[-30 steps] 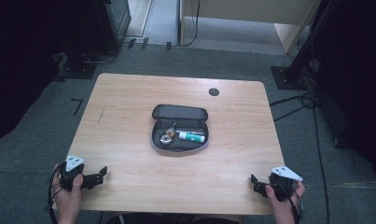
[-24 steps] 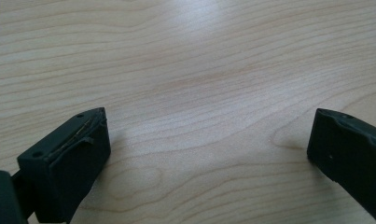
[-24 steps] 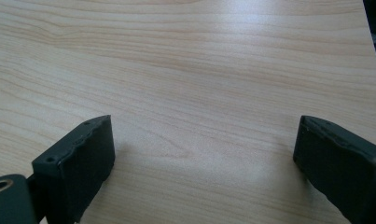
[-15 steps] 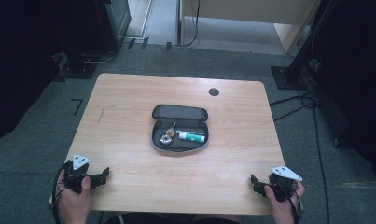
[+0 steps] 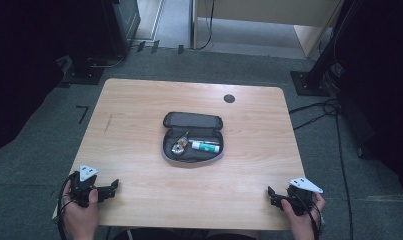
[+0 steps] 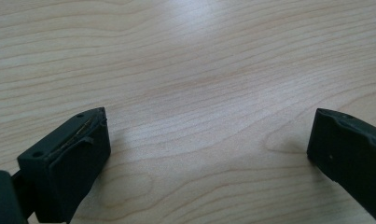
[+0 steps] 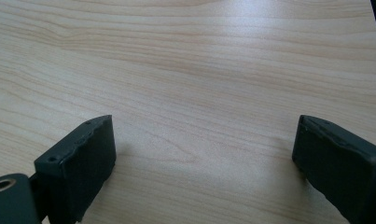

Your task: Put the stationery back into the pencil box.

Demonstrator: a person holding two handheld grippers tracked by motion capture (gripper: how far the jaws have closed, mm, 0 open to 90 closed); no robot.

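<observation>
Case: open dark grey zipped fabric pencil case [image 5: 193, 140], lid folded back, at the middle of the light wooden desk [image 5: 139, 115], well apart from both grippers.
Contents: white and green tube [image 5: 205, 146] on the right; small metallic thing [image 5: 178, 146] on the left, too small to name.
Progress: by my judgement barely begun; nothing grasped, everything left to do.
Left gripper [image 5: 109, 188]: low at the near left corner, jaws wide apart over bare wood, pointing inward.
Right gripper [image 5: 272, 195]: low at the near right corner, jaws wide apart, empty.
</observation>
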